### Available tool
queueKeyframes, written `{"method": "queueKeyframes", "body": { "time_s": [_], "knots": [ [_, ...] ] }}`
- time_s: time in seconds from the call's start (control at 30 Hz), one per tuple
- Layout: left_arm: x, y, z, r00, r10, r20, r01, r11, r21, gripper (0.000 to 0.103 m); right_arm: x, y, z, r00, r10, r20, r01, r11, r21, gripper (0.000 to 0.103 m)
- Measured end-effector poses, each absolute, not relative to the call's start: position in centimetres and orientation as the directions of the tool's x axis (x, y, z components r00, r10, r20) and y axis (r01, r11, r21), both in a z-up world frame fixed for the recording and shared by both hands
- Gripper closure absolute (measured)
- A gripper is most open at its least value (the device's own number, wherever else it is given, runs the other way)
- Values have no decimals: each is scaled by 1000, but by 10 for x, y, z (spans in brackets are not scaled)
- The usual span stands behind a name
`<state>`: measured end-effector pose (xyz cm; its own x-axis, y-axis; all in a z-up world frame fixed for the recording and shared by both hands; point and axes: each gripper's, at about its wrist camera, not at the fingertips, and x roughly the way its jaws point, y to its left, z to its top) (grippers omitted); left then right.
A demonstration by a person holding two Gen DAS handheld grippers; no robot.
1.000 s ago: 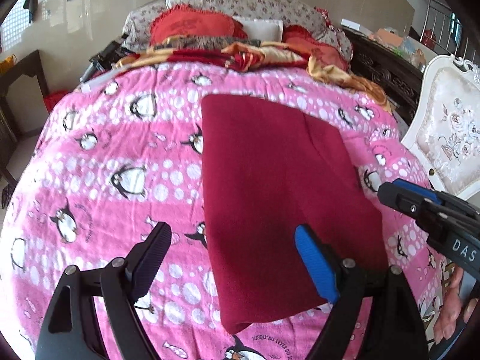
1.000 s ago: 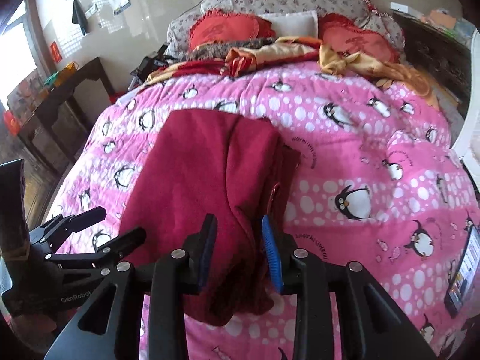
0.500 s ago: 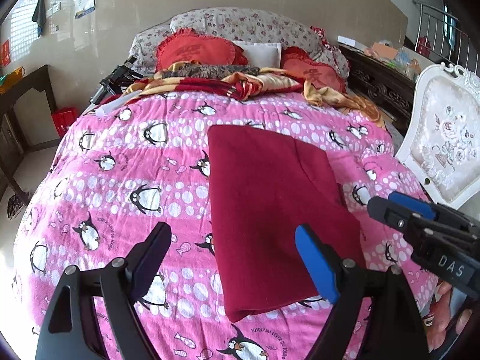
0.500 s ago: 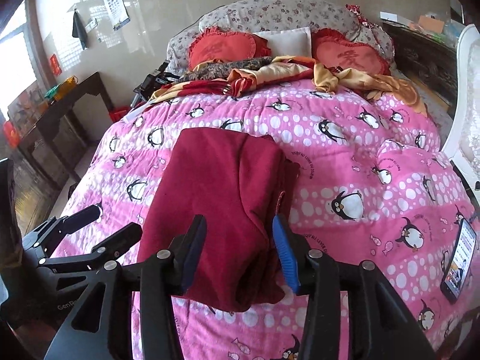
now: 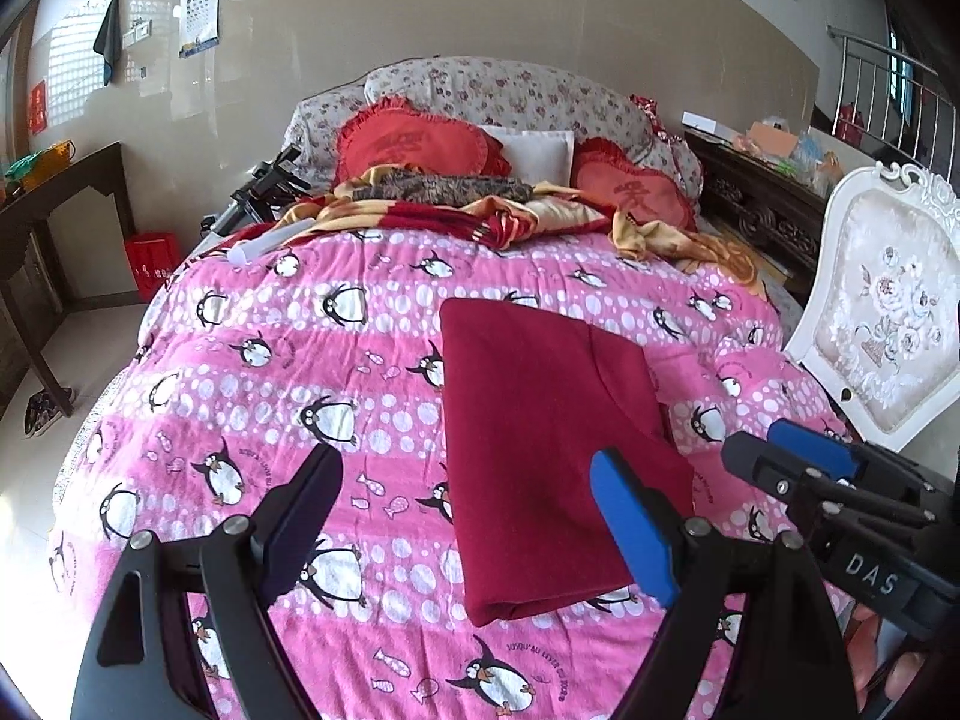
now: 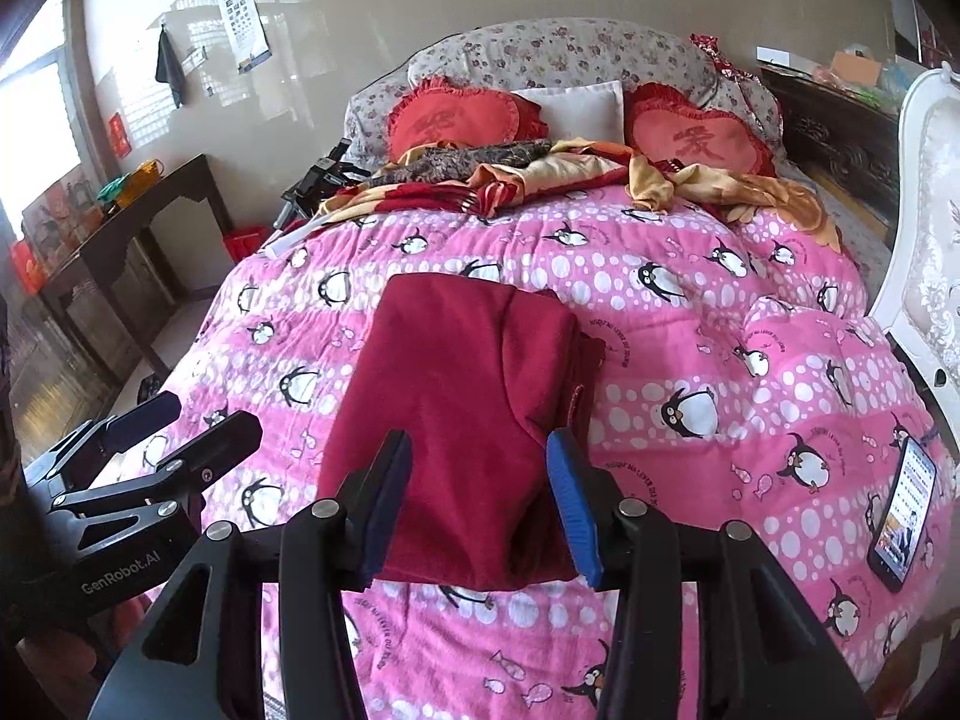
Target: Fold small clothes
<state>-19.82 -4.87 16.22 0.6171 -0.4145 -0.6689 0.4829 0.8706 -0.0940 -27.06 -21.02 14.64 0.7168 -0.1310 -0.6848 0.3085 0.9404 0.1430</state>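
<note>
A dark table (image 6: pixel 150 204) stands by the wall at the far left. The left gripper (image 5: pixel 465 516) hovers spread wide above the pink penguin blanket (image 5: pixel 270 372), holding nothing. The folded dark red garment (image 5: pixel 552 444) lies flat mid-bed. The right gripper (image 6: pixel 477 510) hangs spread over the garment's near edge, apart from it. A phone (image 6: pixel 906 522) rests on the blanket at far right.
</note>
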Motion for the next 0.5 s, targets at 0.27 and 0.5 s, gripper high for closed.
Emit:
{"method": "queueKeyframes", "body": {
  "time_s": [0.27, 0.5],
  "knots": [
    [-206, -39, 173, 635, -418, -649, 475, 874, -99, 15, -275, -199, 153, 717, -148, -681, 304, 946, 114, 84],
    [-207, -40, 175, 636, -422, -646, 478, 873, -98, 15, -276, -197, 155, 718, -143, -681, 297, 948, 114, 83]
  ]
}}
